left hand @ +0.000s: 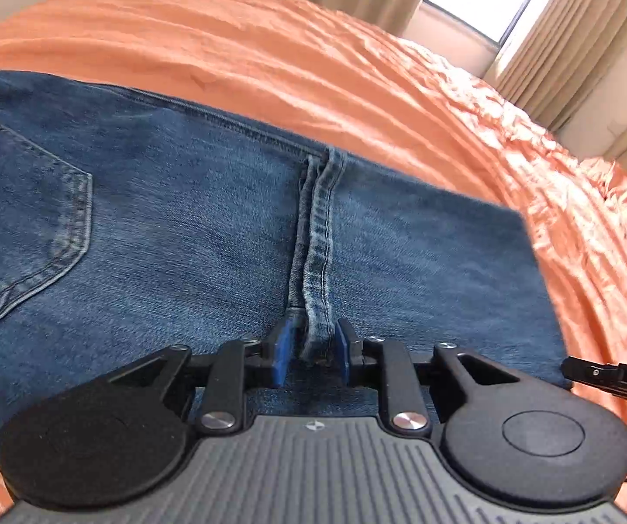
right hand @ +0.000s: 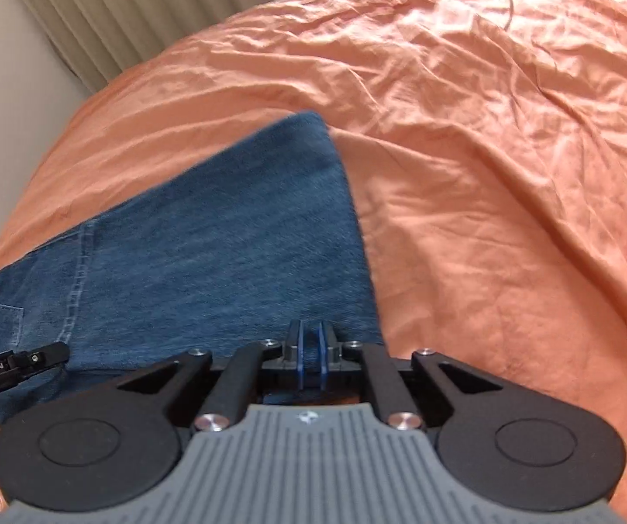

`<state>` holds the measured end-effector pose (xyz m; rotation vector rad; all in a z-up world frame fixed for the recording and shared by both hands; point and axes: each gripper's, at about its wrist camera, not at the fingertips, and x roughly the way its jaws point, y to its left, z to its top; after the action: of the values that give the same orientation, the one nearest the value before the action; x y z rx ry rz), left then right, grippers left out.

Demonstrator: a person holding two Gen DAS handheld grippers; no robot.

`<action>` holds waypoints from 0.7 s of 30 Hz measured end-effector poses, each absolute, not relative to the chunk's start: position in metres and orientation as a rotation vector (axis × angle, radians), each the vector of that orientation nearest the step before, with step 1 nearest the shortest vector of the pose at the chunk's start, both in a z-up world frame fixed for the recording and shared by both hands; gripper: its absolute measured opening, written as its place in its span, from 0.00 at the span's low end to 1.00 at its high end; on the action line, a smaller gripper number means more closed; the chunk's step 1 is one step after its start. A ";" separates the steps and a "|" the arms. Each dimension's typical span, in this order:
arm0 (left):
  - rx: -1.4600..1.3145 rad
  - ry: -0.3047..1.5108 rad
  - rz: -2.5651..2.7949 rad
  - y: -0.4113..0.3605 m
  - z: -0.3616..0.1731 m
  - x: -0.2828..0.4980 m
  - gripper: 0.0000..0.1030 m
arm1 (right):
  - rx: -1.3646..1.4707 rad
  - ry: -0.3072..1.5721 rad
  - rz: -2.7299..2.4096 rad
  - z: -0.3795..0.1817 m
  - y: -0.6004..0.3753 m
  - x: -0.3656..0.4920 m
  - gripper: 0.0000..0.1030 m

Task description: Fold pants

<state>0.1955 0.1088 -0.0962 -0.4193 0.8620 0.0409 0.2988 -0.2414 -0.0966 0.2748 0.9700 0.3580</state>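
One pair of blue jeans (left hand: 160, 218) lies on an orange bedspread (left hand: 357, 70). In the left wrist view the denim runs crosswise through the frame, long axis left to right. One back pocket (left hand: 25, 214) shows at the left end, so the seat end lies to the left. A stitched side seam borders the far edge. One double-stitched hem band (left hand: 318, 240) crosses the denim near mid-frame, running from the far edge toward the camera. The layer beyond it ends in a straight edge at the right.

The left gripper (left hand: 312, 356) points down onto the denim. Its two blue pads stand either side of the near end of the hem band and clamp that thick fold. Part of the other tool shows at the right edge of this view.

In the right wrist view the jeans taper away from the camera toward a blunt corner at upper centre. One pocket (right hand: 5, 323) shows at the far left.

The right gripper (right hand: 310, 360) is clenched on the near denim edge, with cloth visible between its nearly closed blue pads.

Pale pleated curtains (right hand: 73, 8) hang behind the bed. No containers are in either view.
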 end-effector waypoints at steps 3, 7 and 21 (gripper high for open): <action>-0.447 0.819 0.055 0.119 -0.081 0.176 0.27 | 0.258 0.895 0.459 -0.081 -0.224 0.289 0.03; -0.507 0.757 0.101 0.146 -0.058 0.150 0.33 | 0.224 0.841 0.547 -0.073 -0.200 0.281 0.03; -0.886 0.487 0.506 0.328 -0.054 0.044 0.43 | 0.133 0.739 0.696 -0.076 -0.108 0.279 0.09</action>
<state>0.0442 0.3281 -0.0543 -0.8855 0.4868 0.5062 0.2790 -0.1083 -0.0756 0.1331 0.7392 0.6962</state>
